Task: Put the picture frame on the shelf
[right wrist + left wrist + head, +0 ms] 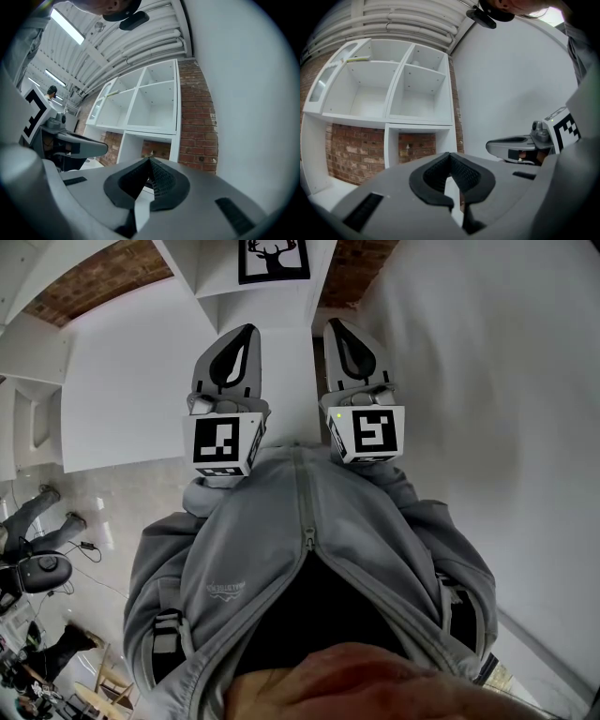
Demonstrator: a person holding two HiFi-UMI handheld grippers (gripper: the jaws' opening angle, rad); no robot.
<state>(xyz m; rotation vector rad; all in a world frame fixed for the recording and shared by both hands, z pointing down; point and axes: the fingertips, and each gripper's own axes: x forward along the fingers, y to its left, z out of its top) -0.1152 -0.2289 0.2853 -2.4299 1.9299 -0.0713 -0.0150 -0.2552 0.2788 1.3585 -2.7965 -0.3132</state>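
**Picture frame up on the shelf, both tools shut and empty**

The picture frame (274,259) sits at the top centre of the head view, seemingly resting on the white shelf (217,287). Its deer print faces the person and its lower edge runs left to right. Its top is cut off, so its long axis cannot be told. The left tool (246,334) and right tool (336,329) point up-frame towards it, well apart and about equally near, jaws pressed together on nothing.

You hold both arms raised before your chest, side by side and near each other, tips pointing away from you. Your left gripper (247,332) has its jaws pressed together on nothing. Your right gripper (335,325) is likewise closed and empty.
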